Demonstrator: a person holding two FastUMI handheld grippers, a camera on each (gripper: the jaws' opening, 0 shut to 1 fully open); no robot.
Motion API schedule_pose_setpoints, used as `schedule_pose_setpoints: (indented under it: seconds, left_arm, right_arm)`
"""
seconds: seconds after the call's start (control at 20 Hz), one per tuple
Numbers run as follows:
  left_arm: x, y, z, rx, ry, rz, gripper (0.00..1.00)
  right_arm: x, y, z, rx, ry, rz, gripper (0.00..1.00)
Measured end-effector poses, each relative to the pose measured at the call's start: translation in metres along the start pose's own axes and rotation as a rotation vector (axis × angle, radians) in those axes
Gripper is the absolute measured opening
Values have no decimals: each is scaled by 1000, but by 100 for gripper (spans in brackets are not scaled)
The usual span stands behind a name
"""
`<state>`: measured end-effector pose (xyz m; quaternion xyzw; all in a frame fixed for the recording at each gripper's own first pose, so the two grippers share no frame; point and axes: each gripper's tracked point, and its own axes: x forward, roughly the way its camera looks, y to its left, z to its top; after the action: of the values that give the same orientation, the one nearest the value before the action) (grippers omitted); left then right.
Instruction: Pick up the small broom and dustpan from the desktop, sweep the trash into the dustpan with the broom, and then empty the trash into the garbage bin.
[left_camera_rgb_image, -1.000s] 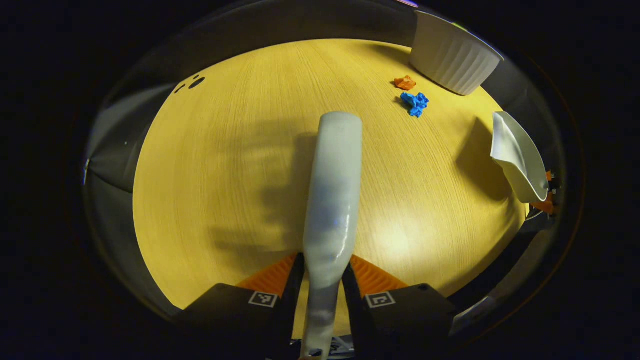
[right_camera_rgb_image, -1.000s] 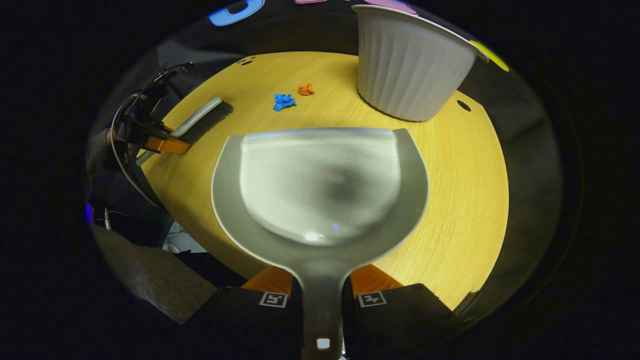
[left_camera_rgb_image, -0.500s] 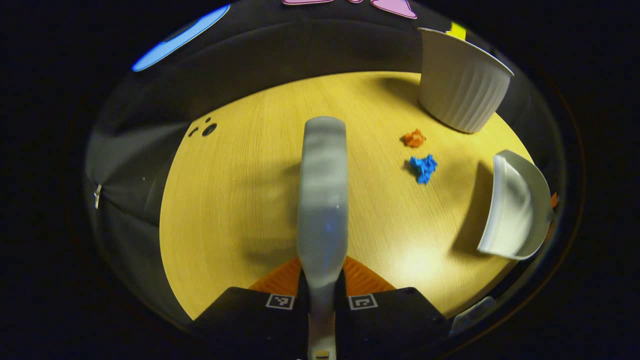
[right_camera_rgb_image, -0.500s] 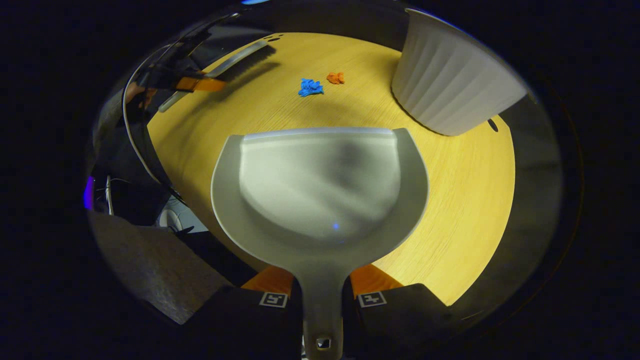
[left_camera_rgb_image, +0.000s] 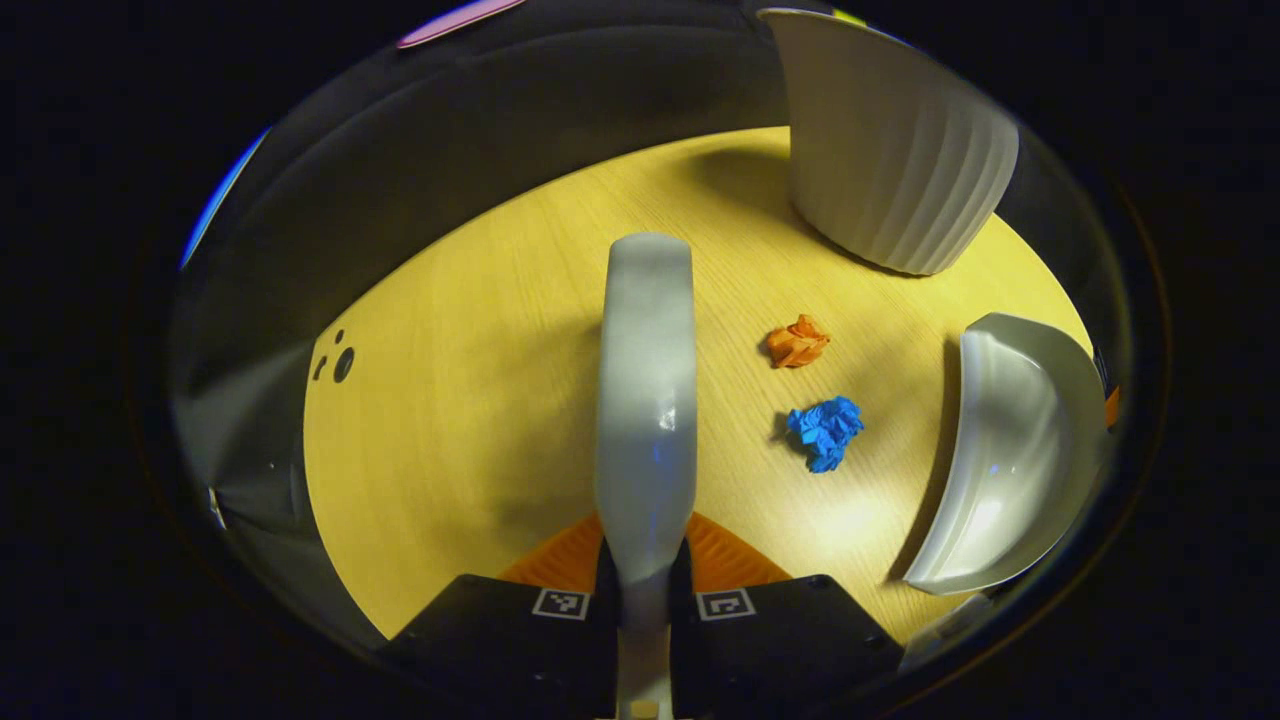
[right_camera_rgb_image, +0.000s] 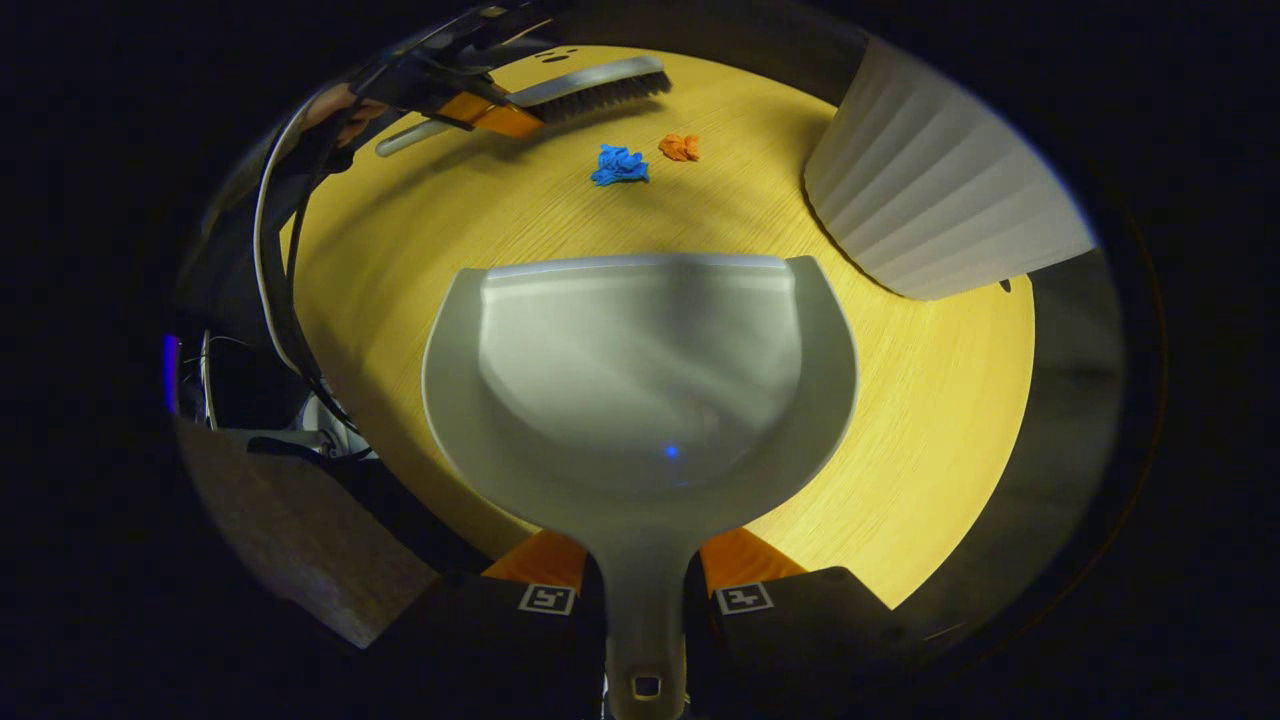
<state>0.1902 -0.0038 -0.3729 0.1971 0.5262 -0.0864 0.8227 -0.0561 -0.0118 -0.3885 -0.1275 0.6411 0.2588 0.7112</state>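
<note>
Left jaws: your left gripper (left_camera_rgb_image: 645, 590) clamps the broom (left_camera_rgb_image: 646, 400) by its handle, the head reaching forward above the tabletop (left_camera_rgb_image: 470, 400), ready to sweep.
Right jaws: your right gripper (right_camera_rgb_image: 645, 600) pinches the dustpan (right_camera_rgb_image: 640, 370) by its handle, its open lip facing the scraps to catch them.
Trash: a blue paper wad (left_camera_rgb_image: 826, 432) and an orange paper wad (left_camera_rgb_image: 797, 342) lie near each other mid-tabletop, between broom and dustpan.
Garbage bin: the white ribbed bin (left_camera_rgb_image: 890, 150) stands upright at the far edge, near the scraps, handy for emptying.
</note>
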Motion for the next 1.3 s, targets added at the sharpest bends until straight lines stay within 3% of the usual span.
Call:
schedule_pose_setpoints:
  seconds: [0.05, 0.2, 0.3, 0.4, 0.45, 0.65, 0.75, 1.1, 1.3]
  left_arm:
    - [5, -3, 2, 12, 7, -3, 24]
    - [13, -17, 7, 39, 17, -31, 24]
    - [16, -29, 8, 57, 34, -58, 23]
    - [18, -41, 6, 72, 56, -93, 25]
    - [18, -47, 6, 79, 65, -109, 25]
    - [4, -80, 1, 123, 98, -209, 24]
    - [-6, -104, -5, 128, 124, -285, 24]
    - [-52, -184, -25, 50, 192, -571, 24]
    - [-81, -188, -22, 0, 145, -563, 24]
  right_arm:
    - [1, -1, 1, 0, 2, 0, 36]
    - [4, -6, 0, 8, 9, 1, 40]
    - [7, -11, 0, 13, 12, -1, 32]
    - [9, -15, 0, 15, 10, 1, 40]
    - [10, -17, 1, 16, 5, 4, 36]
    - [3, -19, -1, 15, -2, 9, 32]
    - [4, -20, -2, 9, -6, 8, 36]
    - [12, -18, -8, 21, -52, 6, 36]
    - [25, -15, -13, 61, -153, 1, 36]
